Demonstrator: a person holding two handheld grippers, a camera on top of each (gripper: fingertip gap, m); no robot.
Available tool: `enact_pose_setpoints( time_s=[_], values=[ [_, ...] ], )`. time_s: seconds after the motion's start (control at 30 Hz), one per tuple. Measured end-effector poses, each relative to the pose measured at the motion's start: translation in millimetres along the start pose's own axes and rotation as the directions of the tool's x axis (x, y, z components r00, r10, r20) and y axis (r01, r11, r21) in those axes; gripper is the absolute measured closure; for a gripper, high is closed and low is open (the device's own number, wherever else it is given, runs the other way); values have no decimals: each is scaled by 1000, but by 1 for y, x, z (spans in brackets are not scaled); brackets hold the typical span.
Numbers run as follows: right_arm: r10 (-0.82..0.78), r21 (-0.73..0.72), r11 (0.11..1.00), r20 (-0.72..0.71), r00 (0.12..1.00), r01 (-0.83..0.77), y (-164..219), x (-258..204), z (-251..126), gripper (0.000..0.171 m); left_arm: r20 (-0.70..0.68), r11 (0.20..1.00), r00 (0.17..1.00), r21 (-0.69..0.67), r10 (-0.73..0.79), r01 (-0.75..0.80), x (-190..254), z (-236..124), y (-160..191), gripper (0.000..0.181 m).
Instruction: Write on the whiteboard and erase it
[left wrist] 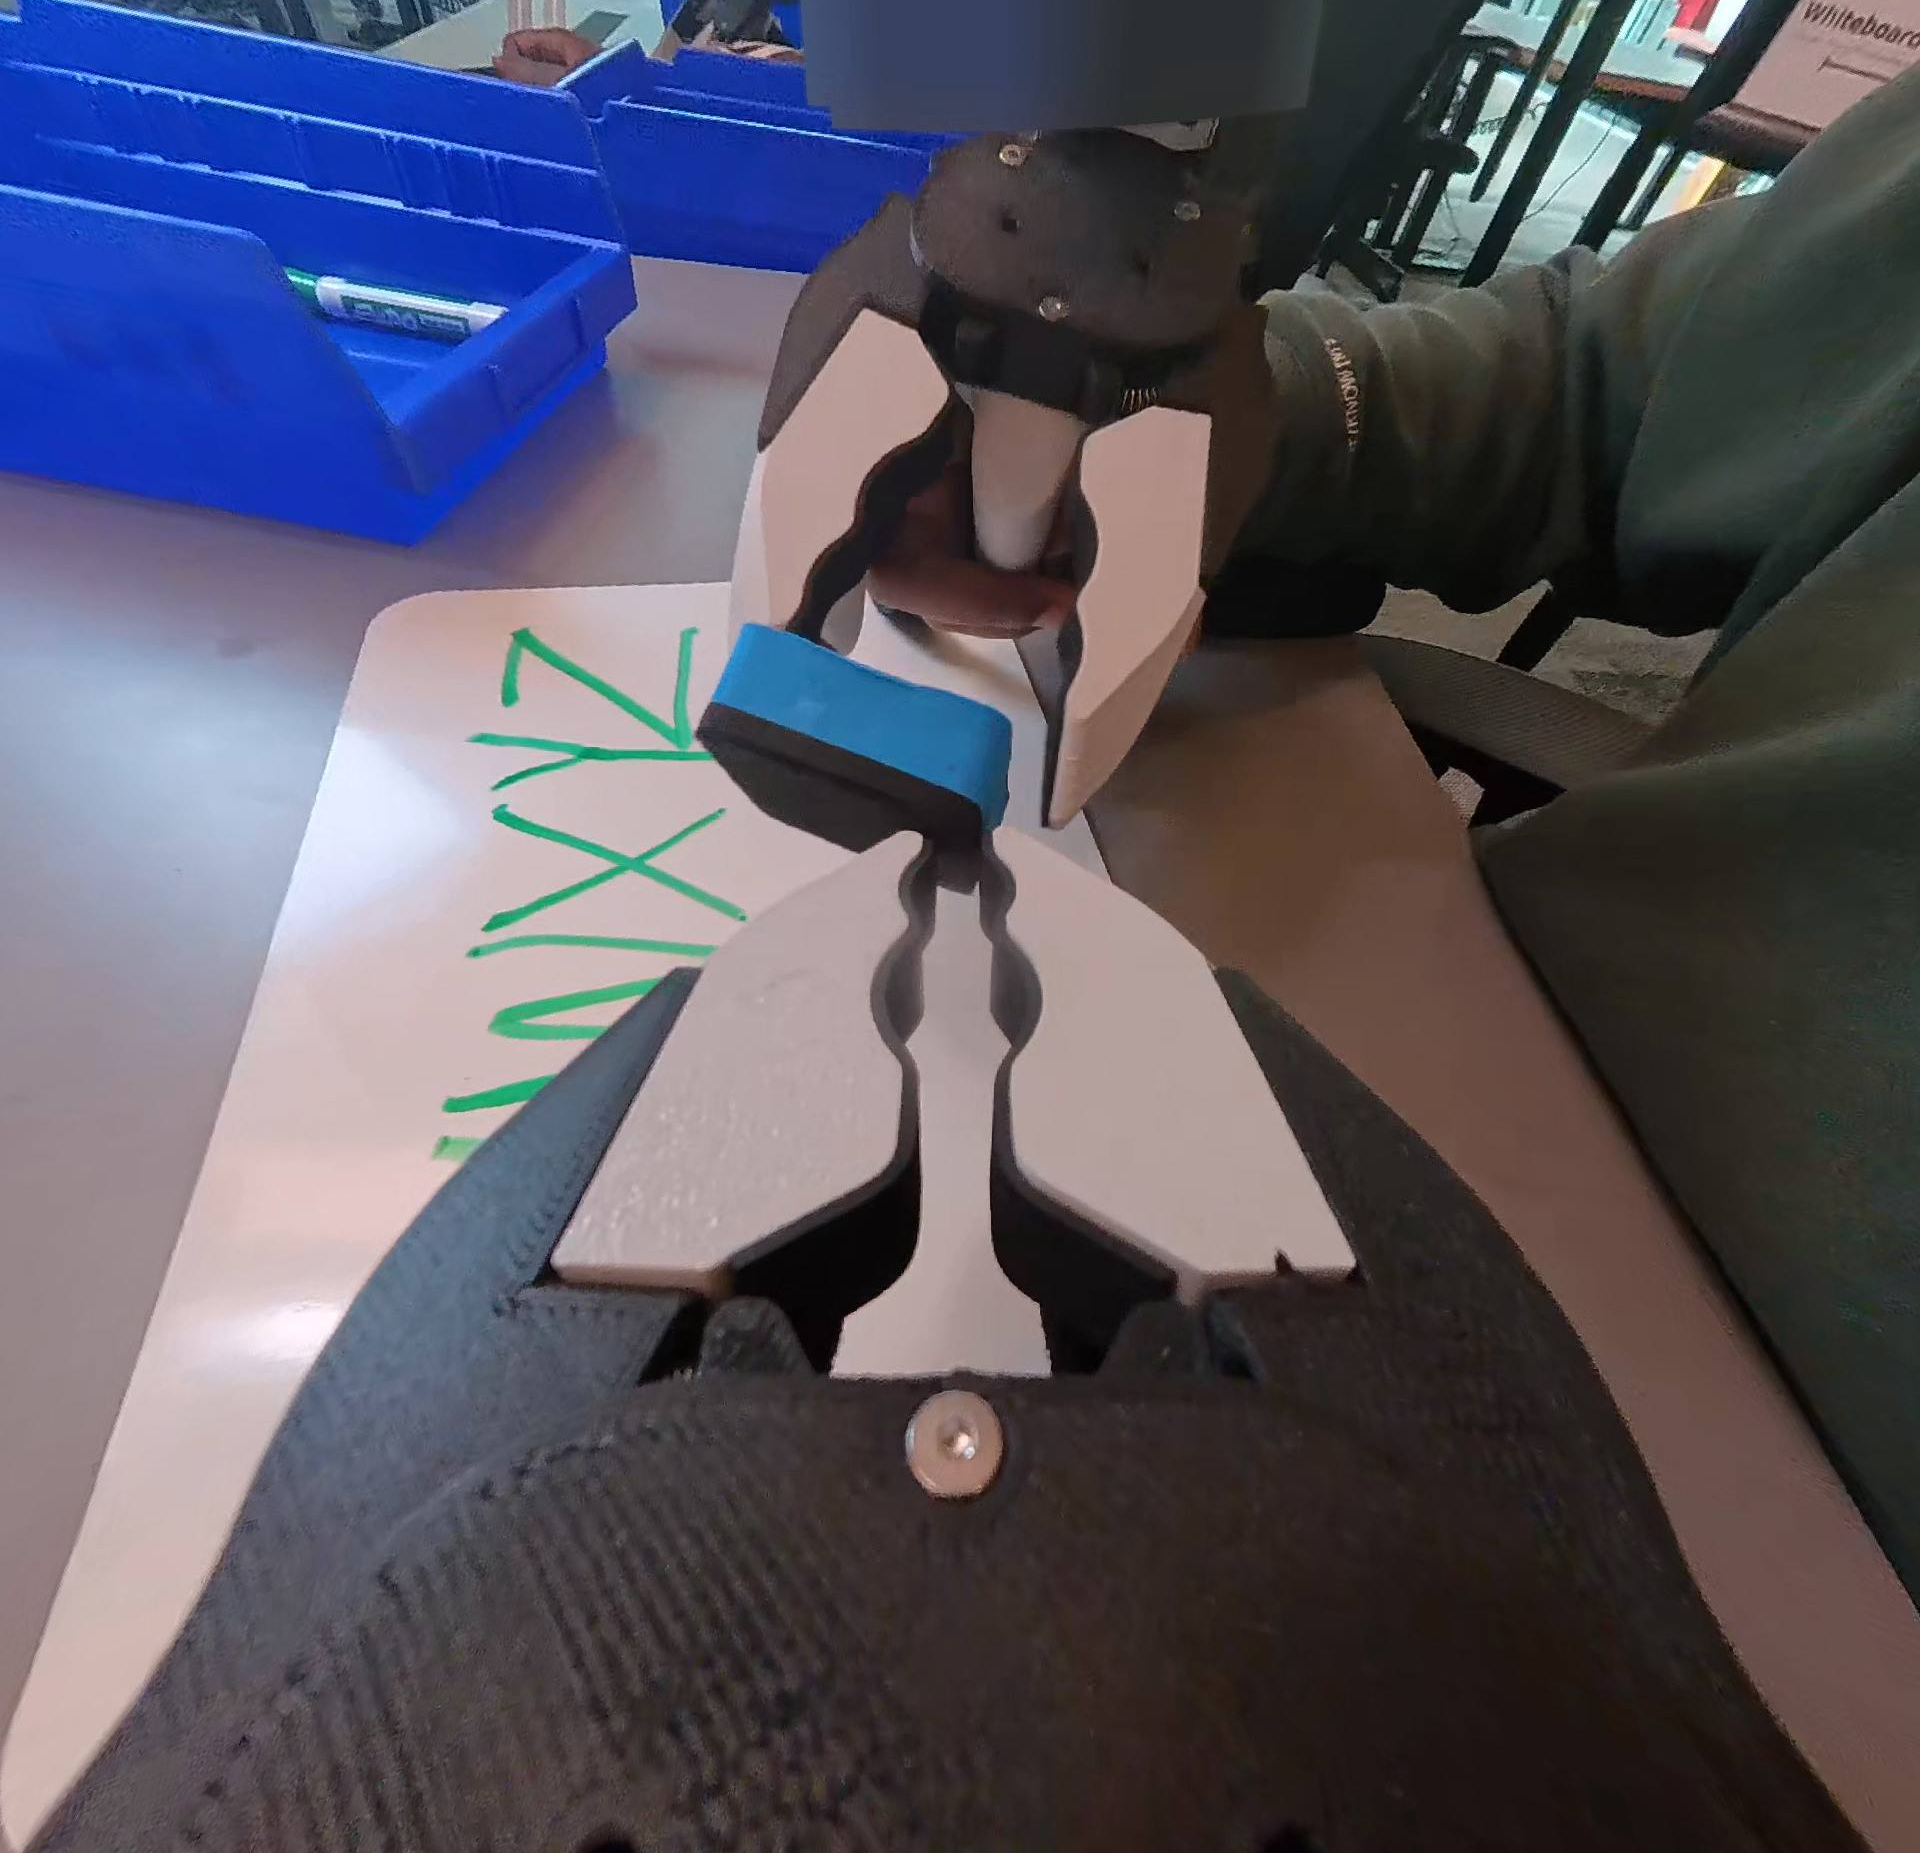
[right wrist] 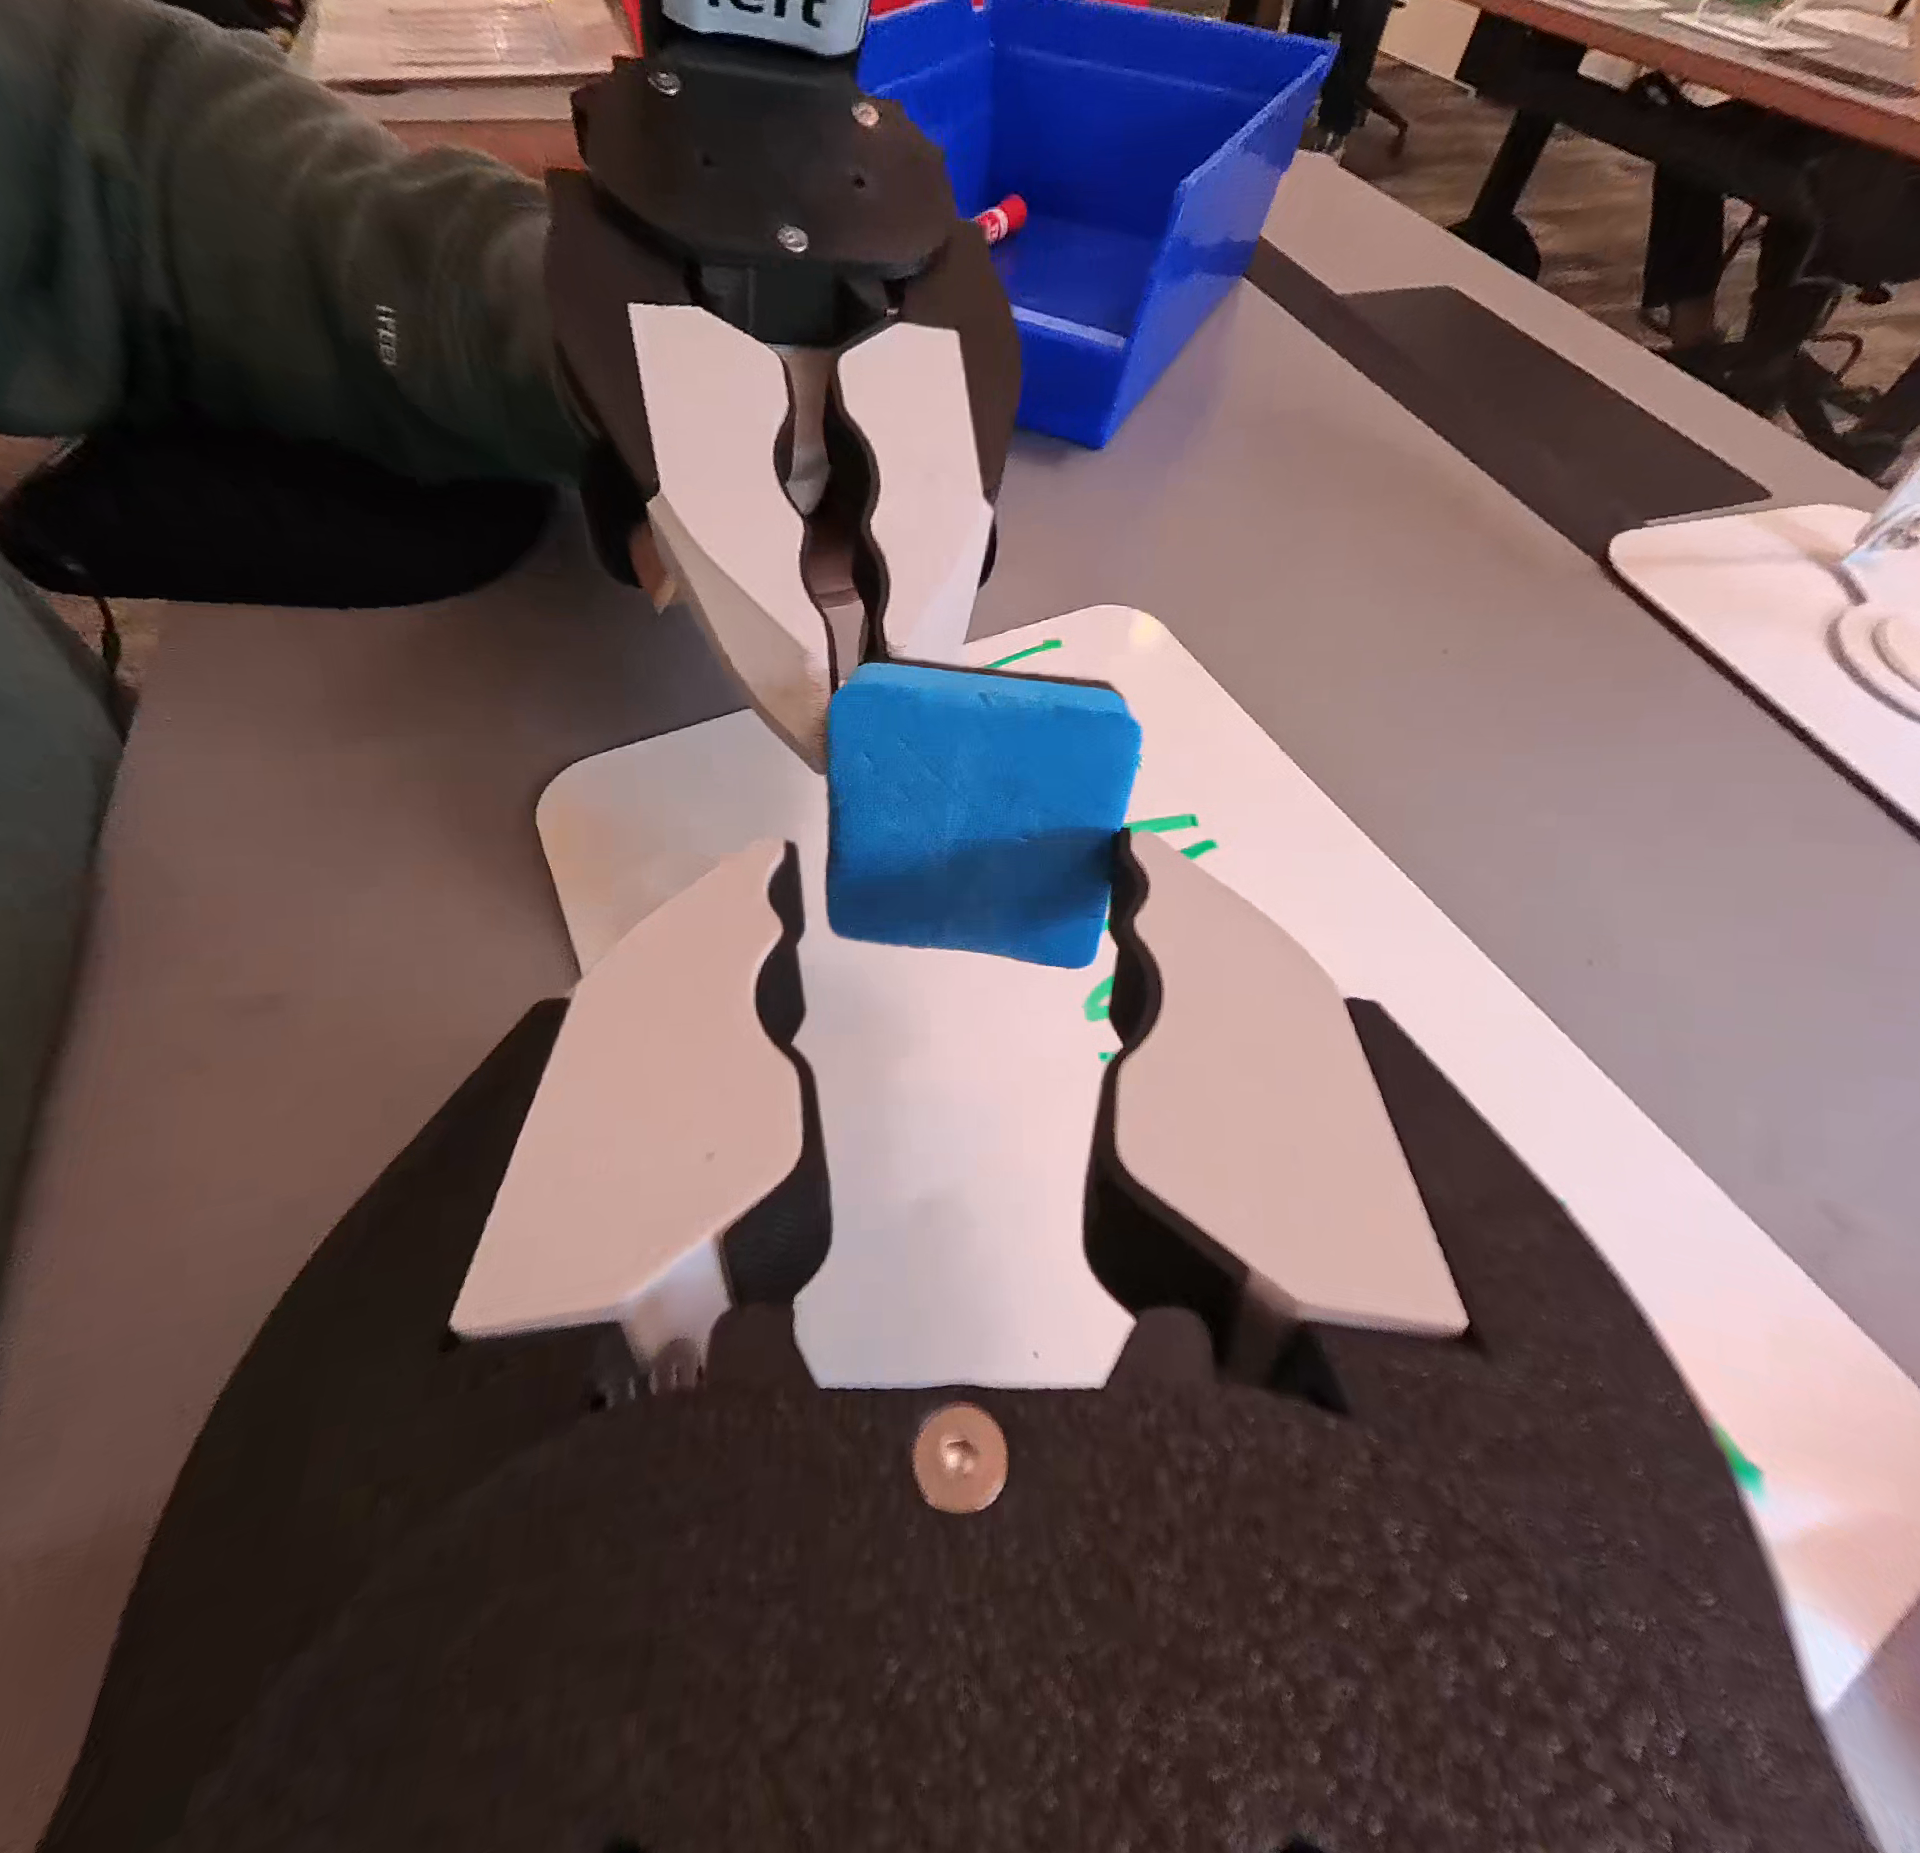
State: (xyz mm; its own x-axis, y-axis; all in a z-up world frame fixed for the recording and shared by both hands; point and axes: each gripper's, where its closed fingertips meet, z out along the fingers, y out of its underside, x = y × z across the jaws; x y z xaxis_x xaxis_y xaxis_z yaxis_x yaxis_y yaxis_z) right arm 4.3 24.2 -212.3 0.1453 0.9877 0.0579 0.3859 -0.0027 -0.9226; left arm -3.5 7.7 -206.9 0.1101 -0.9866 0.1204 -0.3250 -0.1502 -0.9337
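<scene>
With my left gripper (left wrist: 956,853) clenched on the eraser (left wrist: 862,733) mid-frame, I should close my right gripper (right wrist: 954,847) (jaws spread) squarely across it.

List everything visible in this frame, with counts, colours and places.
eraser: one, blue, black felt; above the whiteboard
whiteboard: one, white, green writing; on the table
table: one, grey
bins: several, blue; far side of the table
green marker: one; in a bin
red-capped marker: one; in a bin
sleeve: dark green; behind the right gripper
left gripper: shut on the eraser's edge
right gripper: open around the eraser
</scene>
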Motion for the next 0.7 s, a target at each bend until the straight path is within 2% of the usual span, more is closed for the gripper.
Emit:
enact_pose_setpoints(
  time_s=[0.1, 0.27, 0.33, 0.43, 0.5, 0.57, 0.6, 0.67, 0.7],
  values=[
    [7, 13, 1000, -7, 1000, -7, -2, 2, -1, 120, 0, 1000, 1000, 4, 8, -8, 0, 1, 2, 174],
    [32, 32, 999, 38, 999, -33, -5, -2, -7, 121, -20, 999, 1000, 34, 15, -14, 7, 1, -4, 171],
    [36, 15, 999, 54, 998, -37, -3, -3, -14, 121, -34, 998, 999, 50, 33, -32, 11, 2, -8, 162],
    [29, -88, 996, 57, 998, -24, 12, -2, -28, 121, -33, 998, 999, 55, 41, -39, 10, -2, -11, 150],
    [30, -201, 979, 3, 1000, -29, 29, 8, -42, 121, -24, 999, 999, 40, 33, -32, 8, -4, -7, 148],
    [59, -318, 945, -76, 995, -80, 48, 28, -61, 121, -19, 1000, 1000, -7, 15, -15, 9, -4, 2, 151],
    [75, -376, 919, -121, 990, -115, 59, 39, -71, 121, -11, 998, 1000, -59, 18, -19, 11, -4, 10, 160],
    [92, -471, 866, -183, 979, -169, 77, 58, -88, 121, 20, 973, 996, -215, 87, -81, 14, -4, 36, 181],
    [91, -505, 843, -204, 975, -184, 85, 66, -93, 121, 49, 947, 990, -301, 131, -110, 13, -5, 50, 181]
  ],
)
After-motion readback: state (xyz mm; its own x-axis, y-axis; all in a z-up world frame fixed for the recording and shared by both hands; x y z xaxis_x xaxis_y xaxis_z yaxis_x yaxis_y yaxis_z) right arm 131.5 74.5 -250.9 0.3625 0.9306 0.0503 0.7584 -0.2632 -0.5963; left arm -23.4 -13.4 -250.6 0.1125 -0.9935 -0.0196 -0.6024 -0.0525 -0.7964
